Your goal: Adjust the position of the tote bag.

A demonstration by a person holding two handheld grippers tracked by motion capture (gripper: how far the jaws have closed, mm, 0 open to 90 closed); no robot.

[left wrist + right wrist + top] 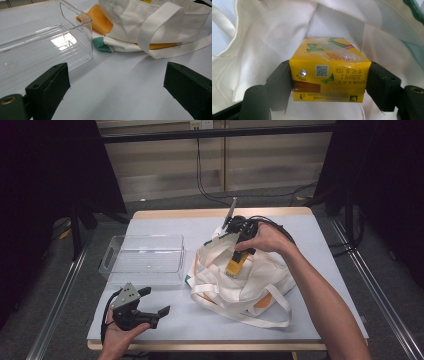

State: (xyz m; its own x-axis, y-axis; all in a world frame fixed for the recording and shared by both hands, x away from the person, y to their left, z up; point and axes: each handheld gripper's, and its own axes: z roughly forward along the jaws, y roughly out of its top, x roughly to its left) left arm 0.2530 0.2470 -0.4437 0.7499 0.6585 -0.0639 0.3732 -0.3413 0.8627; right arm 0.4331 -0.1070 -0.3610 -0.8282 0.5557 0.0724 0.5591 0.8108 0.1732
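We grip a yellow drink carton (329, 75) in the right gripper (239, 251) above the open tote bag (240, 280), apparently moving it between bag and clear bin (142, 260), while our left gripper (145, 307) idles wide open and empty.

A glossy yellow printed-card drink carton (329, 72) sits against the matt woven cloth of a cream canvas tote bag (240, 280), beside a shiny clear ribbed plastic tray (142, 260) on a smooth pale matt tabletop (300, 315).

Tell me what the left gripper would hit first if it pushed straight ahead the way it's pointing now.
Probably the white canvas tote bag; the left gripper has bare table ahead between its open jaws. The clear plastic bin sits to the side, though depth is uncertain.
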